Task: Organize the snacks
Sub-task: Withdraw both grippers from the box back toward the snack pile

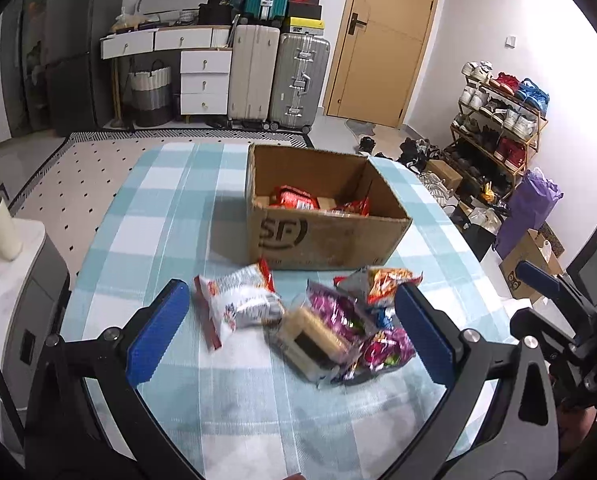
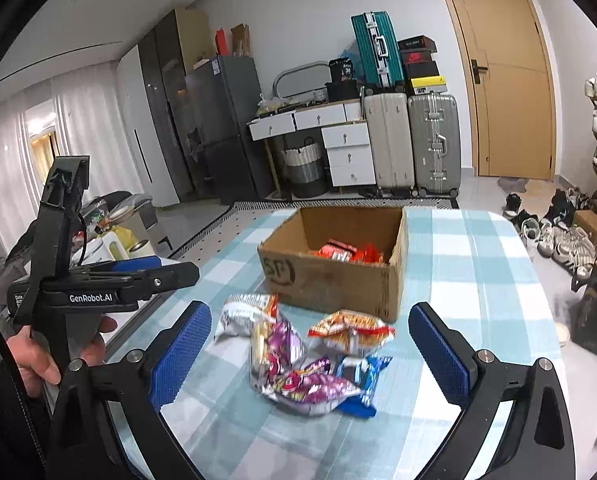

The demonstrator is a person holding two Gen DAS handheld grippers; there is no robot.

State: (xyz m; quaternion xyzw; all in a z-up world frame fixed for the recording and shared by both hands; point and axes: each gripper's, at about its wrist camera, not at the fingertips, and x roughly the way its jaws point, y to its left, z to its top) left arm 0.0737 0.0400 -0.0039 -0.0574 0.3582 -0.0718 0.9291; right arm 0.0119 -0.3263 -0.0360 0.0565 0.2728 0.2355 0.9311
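An open cardboard box (image 1: 322, 236) stands on the checked tablecloth (image 1: 158, 208) with red snack packets (image 1: 294, 198) inside; it also shows in the right wrist view (image 2: 334, 280). In front of it lies a pile of snacks: a white-and-red packet (image 1: 238, 304), a clear-wrapped wafer pack (image 1: 314, 340), purple packets (image 1: 338, 312) and an orange packet (image 1: 382, 280). My left gripper (image 1: 290, 332) is open above the pile, holding nothing. My right gripper (image 2: 310, 356) is open over the purple packets (image 2: 302, 384), the orange packet (image 2: 350, 336) and a blue packet (image 2: 362, 376), holding nothing.
The table's left edge borders a side unit with a white cup (image 1: 0, 228). Suitcases (image 1: 278, 76), white drawers (image 1: 204, 80) and a wooden door (image 1: 382, 40) stand at the back. A shoe rack (image 1: 498, 120), bags and boxes crowd the floor at right.
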